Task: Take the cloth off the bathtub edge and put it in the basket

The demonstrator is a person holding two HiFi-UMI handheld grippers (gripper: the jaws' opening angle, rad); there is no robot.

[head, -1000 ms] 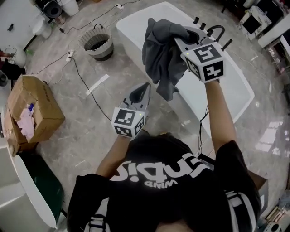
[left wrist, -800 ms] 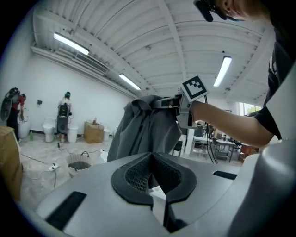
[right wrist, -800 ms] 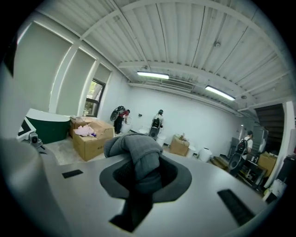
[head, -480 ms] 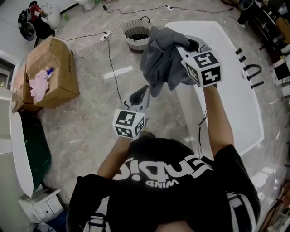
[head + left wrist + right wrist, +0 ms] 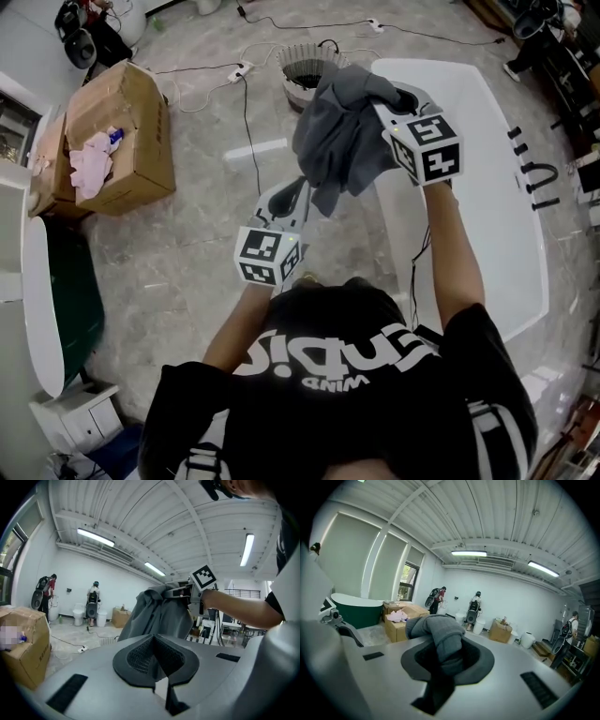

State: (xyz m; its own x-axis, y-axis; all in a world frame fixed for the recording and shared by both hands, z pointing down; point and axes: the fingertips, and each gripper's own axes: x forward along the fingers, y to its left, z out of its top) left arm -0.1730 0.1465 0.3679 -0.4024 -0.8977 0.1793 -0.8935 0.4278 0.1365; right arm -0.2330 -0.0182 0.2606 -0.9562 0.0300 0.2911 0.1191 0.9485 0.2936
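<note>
Above grey marble floor [image 5: 187, 244], right hand-held gripper [image 5: 397, 99] clamps the cloth [image 5: 337, 141]; left hand-held gripper [image 5: 300, 186] is closed, empty.

To my left, on the marble floor [image 5: 187, 253], sits an open cardboard box [image 5: 131, 112] with a pink rag [image 5: 91, 167] lying in it; nearer me stands a dark green tub [image 5: 66, 309] with a white rim; a small white cabinet [image 5: 80, 422] is just beside its near end; a black cable [image 5: 246, 122] runs across the floor from a white power strip [image 5: 241, 68]; a person [image 5: 437, 598] and a second person [image 5: 474, 604] stand by the far wall, under ceiling strip lights [image 5: 468, 553].
</note>
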